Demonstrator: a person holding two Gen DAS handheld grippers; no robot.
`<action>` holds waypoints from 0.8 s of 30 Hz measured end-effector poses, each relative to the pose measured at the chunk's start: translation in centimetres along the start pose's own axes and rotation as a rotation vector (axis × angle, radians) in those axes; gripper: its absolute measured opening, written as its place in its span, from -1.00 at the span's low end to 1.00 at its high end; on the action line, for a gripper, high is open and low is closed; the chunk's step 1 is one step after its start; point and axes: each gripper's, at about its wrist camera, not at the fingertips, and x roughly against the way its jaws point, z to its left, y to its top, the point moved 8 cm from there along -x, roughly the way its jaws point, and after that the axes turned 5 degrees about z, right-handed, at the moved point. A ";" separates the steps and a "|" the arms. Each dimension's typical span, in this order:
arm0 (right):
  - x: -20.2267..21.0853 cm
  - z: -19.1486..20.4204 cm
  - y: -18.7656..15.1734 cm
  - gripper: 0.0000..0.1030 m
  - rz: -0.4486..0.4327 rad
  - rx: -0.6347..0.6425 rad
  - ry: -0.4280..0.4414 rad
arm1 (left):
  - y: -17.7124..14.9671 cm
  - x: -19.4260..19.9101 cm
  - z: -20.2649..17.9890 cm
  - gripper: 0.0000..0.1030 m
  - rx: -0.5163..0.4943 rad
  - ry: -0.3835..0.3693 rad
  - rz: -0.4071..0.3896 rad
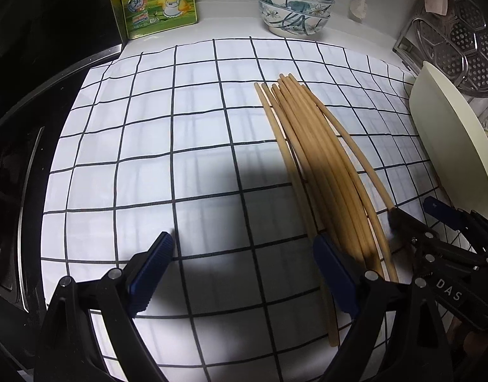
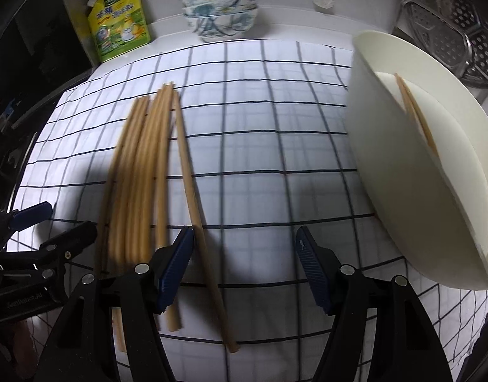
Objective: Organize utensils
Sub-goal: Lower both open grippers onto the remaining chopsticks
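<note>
Kitchen desk (image 1: 231,28) under me is covered by a white cloth with a black grid (image 1: 180,146), and I take that cloth as my landmark for everything else. Off its left edge sits a dark stove (image 1: 17,191). Off its right edge a cream container (image 2: 412,172) leans tilted, its mouth turned toward the cloth, which I judge makes it the place the utensils go; at least one chopstick (image 2: 415,114) already lies inside it. Beyond the container, at the cloth's far right corner, stands a metal perforated rack (image 1: 460,41).

Past the cloth's far edge are stacked floral bowls (image 1: 294,6), a yellow seasoning pouch (image 1: 158,0) toward the far left corner, and a white brush (image 1: 360,3) against the wall.

On the cloth, right of its centre, lie the loose chopsticks (image 1: 320,159), bunched lengthwise and fanned slightly at the far ends, near the container but not touching it. Lined up this way, I judge they can be gathered from the near ends.

My left gripper (image 1: 244,254) hangs over the near part of the cloth with its jaws spread wide and nothing between them; its right pad sits just beside the bundle's near ends. My right gripper (image 2: 244,258) is also spread wide and grips nothing; one chopstick (image 2: 196,197) set apart from the bundle runs close along its left pad, so I judge it is lined up to take that one. The right wrist view is blurred, so I cannot tell whether the pad touches it.
</note>
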 end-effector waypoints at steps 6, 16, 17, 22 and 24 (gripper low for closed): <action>0.1 -0.8 -0.1 0.24 0.001 -0.015 -0.005 | 0.5 -0.1 -0.6 0.71 -0.002 -0.008 -0.011; 0.1 0.1 0.0 0.24 -0.006 0.007 0.005 | 0.4 -0.5 0.7 0.75 -0.006 0.083 -0.021; 0.1 0.2 0.0 0.24 -0.007 0.012 0.005 | 0.3 -0.5 1.0 0.78 0.001 0.087 -0.022; -0.2 0.5 0.6 0.24 -0.020 0.036 -0.004 | 0.6 -0.6 2.2 0.84 0.037 0.100 -0.023; -0.4 0.5 0.9 0.24 -0.027 0.046 -0.007 | 0.9 -0.7 2.1 0.83 0.038 0.102 -0.025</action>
